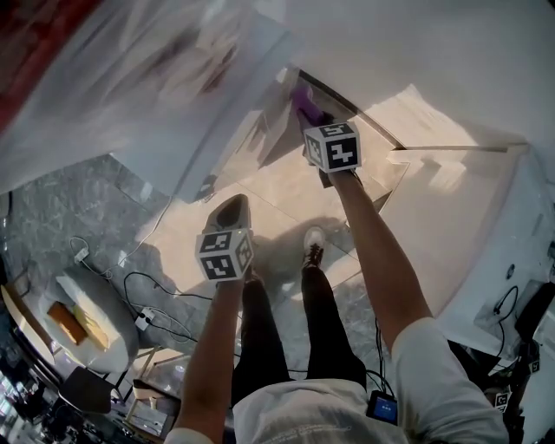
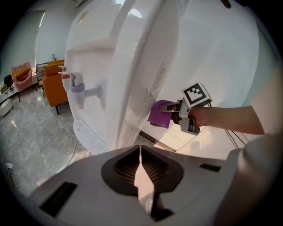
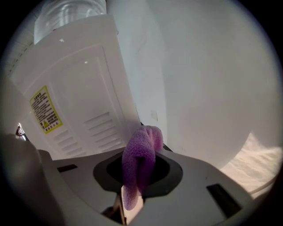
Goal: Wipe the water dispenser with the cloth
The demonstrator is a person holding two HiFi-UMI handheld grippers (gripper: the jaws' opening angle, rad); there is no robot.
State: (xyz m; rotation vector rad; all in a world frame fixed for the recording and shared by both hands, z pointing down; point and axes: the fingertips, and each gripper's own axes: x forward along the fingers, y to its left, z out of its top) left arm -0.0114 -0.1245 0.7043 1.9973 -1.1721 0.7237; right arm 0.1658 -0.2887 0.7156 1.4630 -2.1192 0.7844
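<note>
jaws of the left gripper (image 2: 140,170) sit pressed together, empty, off the dispenser. the water dispenser (image 2: 112,66) stands upright on the floor (image 2: 35,145), long axis vertical, taps (image 2: 75,86) facing left in the left gripper view. its plastic shell looks smooth and stiff, likely top-heavy under the bottle (image 3: 70,13), so gentle pressure suits. the purple cloth (image 3: 140,154) sits at its lower back corner, though contact is unclear. soft, light and limp, it is best held bunched at one end, as here: the right gripper (image 3: 131,190) is clamped on its tail, the fold running along the jaws toward the vented panel (image 3: 101,128).
</note>
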